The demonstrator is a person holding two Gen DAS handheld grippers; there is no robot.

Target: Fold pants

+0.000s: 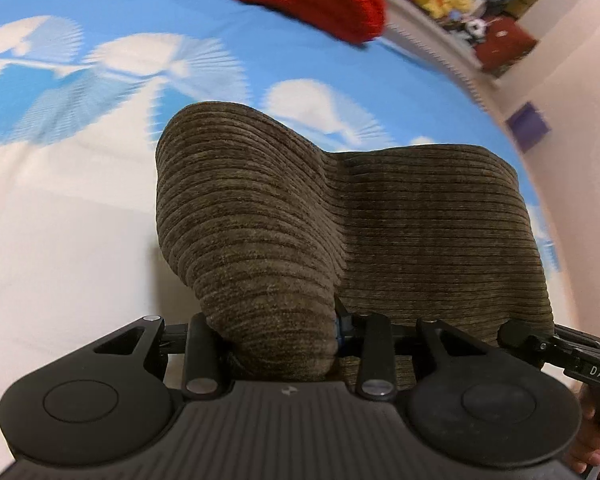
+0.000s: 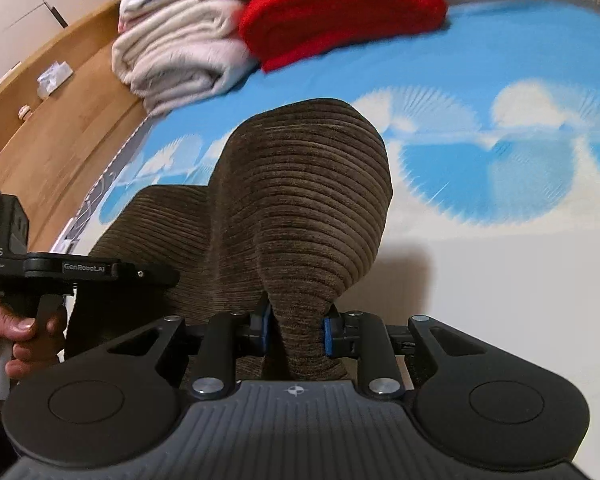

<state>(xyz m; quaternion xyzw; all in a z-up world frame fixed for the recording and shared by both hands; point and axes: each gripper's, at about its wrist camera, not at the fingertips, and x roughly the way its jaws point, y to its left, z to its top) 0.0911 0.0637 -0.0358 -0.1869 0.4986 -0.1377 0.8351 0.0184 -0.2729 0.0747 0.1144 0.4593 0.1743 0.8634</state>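
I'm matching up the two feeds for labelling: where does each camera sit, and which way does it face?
Left wrist: on the left gripper, looking down over brown corduroy pants to the bed; right gripper and a hand show at the right edge.
Right wrist: on the right gripper, facing the same pants; left gripper and a hand at left.
Shared: pants, blue cloud sheet, red blanket.

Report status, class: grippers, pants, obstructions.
Left gripper and right gripper both shut on pants. Pants bunched, lifted off bed. Red pile beyond, nothing blocking.
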